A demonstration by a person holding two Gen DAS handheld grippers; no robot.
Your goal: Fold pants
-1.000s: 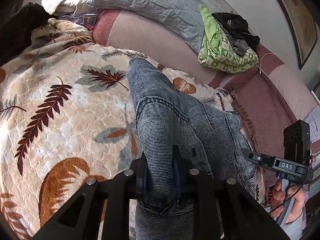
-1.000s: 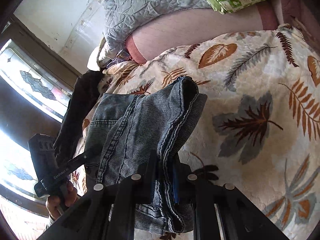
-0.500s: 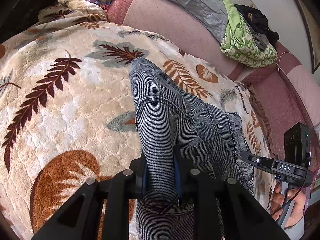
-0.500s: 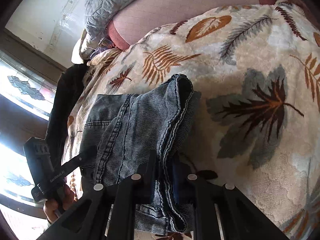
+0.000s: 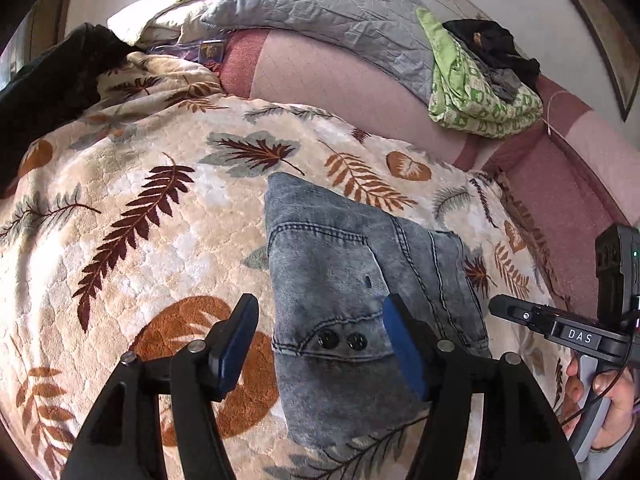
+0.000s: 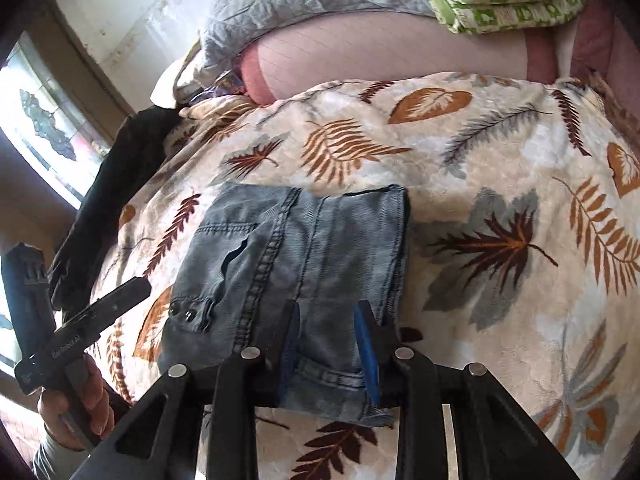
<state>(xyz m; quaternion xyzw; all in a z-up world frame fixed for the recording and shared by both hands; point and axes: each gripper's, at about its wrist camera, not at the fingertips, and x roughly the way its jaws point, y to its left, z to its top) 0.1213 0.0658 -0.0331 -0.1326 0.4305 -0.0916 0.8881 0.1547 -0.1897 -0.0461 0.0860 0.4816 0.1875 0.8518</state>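
Observation:
The grey-blue denim pants (image 5: pixel 344 280) lie folded into a compact rectangle on the leaf-print blanket (image 5: pixel 120 220). My left gripper (image 5: pixel 320 332) is open wide, its blue pads on either side of the waistband end with two black buttons (image 5: pixel 338 340), holding nothing. In the right wrist view the pants (image 6: pixel 296 256) lie flat, and my right gripper (image 6: pixel 326 332) is open, its jaws parted over the near edge of the fold without gripping it. The right gripper also shows at the left wrist view's right edge (image 5: pixel 560 328); the left one shows at the right wrist view's left edge (image 6: pixel 80 328).
A pink sofa back (image 5: pixel 340 80) runs behind the blanket, with a grey quilt (image 5: pixel 320 12) and a green patterned cloth (image 5: pixel 480 92) on it. A black garment (image 5: pixel 44 88) lies at the far left. A window (image 6: pixel 36 128) is on the left.
Both grippers have opened and let go of the pants. The folded pants, held up before, now lie flat on the blanket.

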